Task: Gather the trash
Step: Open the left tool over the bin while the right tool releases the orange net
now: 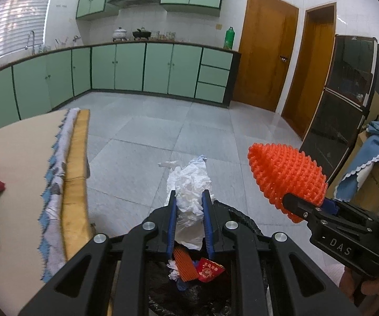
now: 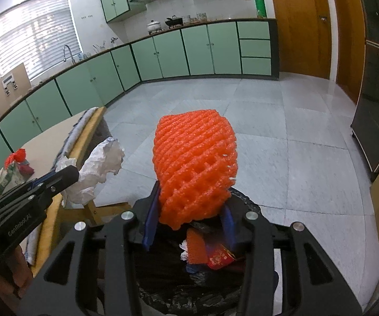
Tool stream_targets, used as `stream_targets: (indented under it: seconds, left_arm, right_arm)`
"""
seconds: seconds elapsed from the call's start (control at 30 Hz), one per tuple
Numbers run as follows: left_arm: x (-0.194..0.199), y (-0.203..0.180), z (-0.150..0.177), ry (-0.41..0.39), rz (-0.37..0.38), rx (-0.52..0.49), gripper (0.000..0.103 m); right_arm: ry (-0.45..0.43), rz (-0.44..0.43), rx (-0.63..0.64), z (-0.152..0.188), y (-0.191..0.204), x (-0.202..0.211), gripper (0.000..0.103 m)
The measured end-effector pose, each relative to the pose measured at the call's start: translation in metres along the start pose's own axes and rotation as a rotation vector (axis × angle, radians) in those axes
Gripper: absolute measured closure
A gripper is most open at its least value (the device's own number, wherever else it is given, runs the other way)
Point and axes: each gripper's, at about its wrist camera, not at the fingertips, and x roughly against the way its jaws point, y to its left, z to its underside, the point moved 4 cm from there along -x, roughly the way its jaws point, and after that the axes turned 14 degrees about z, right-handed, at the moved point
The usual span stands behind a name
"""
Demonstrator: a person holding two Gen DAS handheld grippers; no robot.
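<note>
Table [image 1: 18, 158]: at left, edge close beside the bin, leftover scraps on it.
Black-lined bin [image 2: 215, 284]: directly below both grippers, holding scraps; open floor beyond.
Orange foam net [image 2: 194, 163]: pinched by right gripper [image 2: 189, 226], poised for dropping.
Crumpled white paper [image 1: 192, 192]: clamped in left gripper [image 1: 189, 200], likewise over the bin.

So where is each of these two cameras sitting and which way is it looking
Left wrist: on the left gripper, looking down along its fingers at the white crumpled paper they hold over the black-bagged bin; the right gripper enters from the right.
Right wrist: on the right gripper, looking at the orange foam net between its fingers; the left gripper enters from the left.
Shared: bin, both trash pieces, green cabinets.
</note>
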Motion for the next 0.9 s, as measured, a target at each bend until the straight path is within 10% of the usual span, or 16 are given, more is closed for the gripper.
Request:
stream_targets:
  seconds: [0.47,0.9]
  left_arm:
    - [-0.022,0.005,-0.003,0.04,0.03,0.042,0.056]
    - [0.061,0.029,-0.037,-0.124,-0.06,0.06,0.028]
  right_arm:
    - [0.051,0.102,0.005,0.017,-0.022,-0.03,0.024]
    - [-0.066,0.095,-0.029,-0.006,-0.011,0.019,0.006]
